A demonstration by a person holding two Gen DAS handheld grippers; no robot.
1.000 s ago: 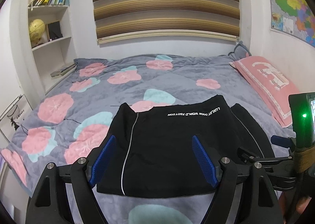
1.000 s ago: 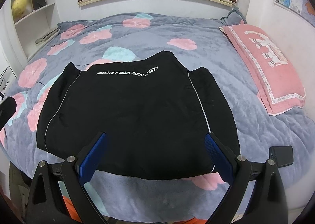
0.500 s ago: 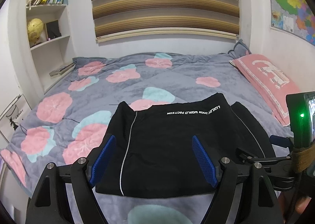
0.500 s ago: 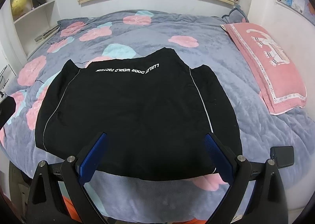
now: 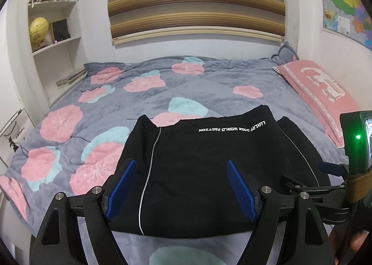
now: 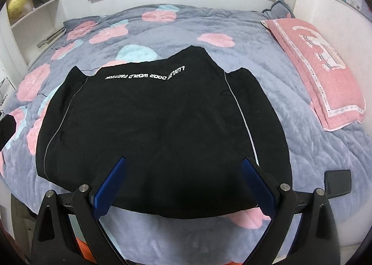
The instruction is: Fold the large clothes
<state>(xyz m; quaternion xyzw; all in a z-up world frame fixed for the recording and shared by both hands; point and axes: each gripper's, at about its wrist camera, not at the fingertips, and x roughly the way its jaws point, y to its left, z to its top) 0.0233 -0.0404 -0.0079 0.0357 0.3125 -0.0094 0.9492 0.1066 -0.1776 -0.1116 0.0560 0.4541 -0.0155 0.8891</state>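
L gripper [image 5: 180, 186] is hanging w/ its blue-padded fingers [image 5: 121, 191] spread wide, nothing between them but air; both pads are sitting above the near-left part of the black garment [image 5: 209, 167], not touching it as far as the view shows. R gripper [image 6: 183, 183] is likewise holding its fingers [image 6: 254, 186] wide apart, gripping nothing, poised over the garment's near hem.

The garment is lying folded and mostly flat on the near half of the bed, its hem toward the cameras. A thin white piping line is running down each side, and white lettering [image 6: 145, 75] reading "LUXURY DOOR WORLD FACTION" is showing upside down along the far edge. A folded-in part is peeking out at the far right corner.

Under it the grey bedspread [image 6: 232, 20] w/ pink and teal flower shapes is covering the whole bed. A pink pillow [image 6: 318, 72] is lying along the right edge of the bed, well apart from the garment, w/ a grey cushion [image 5: 286, 52] at the far right corner near the wall.

In the L wrist view, the R gripper's body w/ a lit green LED [image 5: 358, 136] is showing at the right edge. Beyond the bed: striped blind [image 5: 193, 2] on the far wall, white shelves [image 5: 55, 39] at left w/ books and a yellow globe [image 5: 38, 30], a map [image 5: 344, 2] on the right wall.
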